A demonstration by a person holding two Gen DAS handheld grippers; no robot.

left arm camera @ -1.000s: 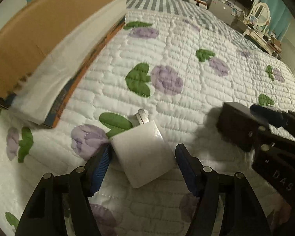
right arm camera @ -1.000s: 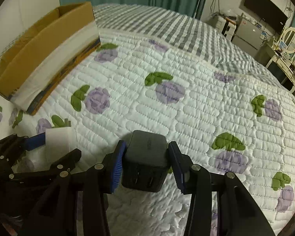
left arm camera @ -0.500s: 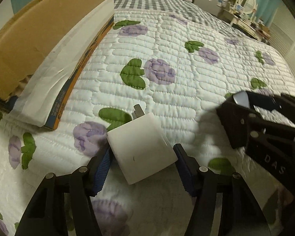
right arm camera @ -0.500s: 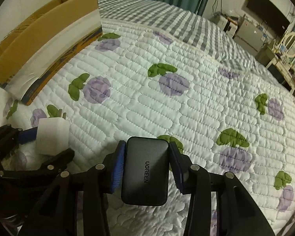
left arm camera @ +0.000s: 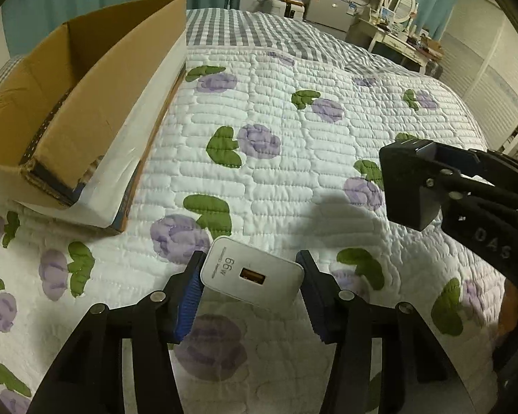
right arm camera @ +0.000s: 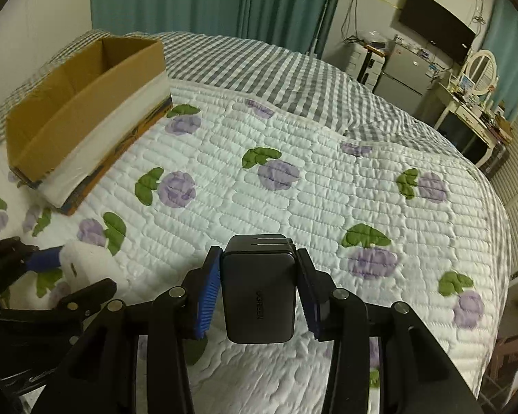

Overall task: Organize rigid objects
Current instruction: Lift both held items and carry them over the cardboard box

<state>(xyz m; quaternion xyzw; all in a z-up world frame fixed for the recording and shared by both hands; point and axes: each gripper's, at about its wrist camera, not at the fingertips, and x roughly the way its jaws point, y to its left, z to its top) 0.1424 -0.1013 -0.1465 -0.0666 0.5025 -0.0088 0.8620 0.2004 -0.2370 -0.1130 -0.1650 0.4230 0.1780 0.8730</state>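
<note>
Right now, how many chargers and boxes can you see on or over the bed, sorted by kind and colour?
White charger: 1, held in the left gripper
Black charger: 1, held in the right gripper
Cardboard box: 1, open, on the quilt
Total: 3

My left gripper (left arm camera: 250, 284) is clamped, jaws level above the bed. My right gripper (right arm camera: 259, 286) is clamped too, raised alongside.
</note>
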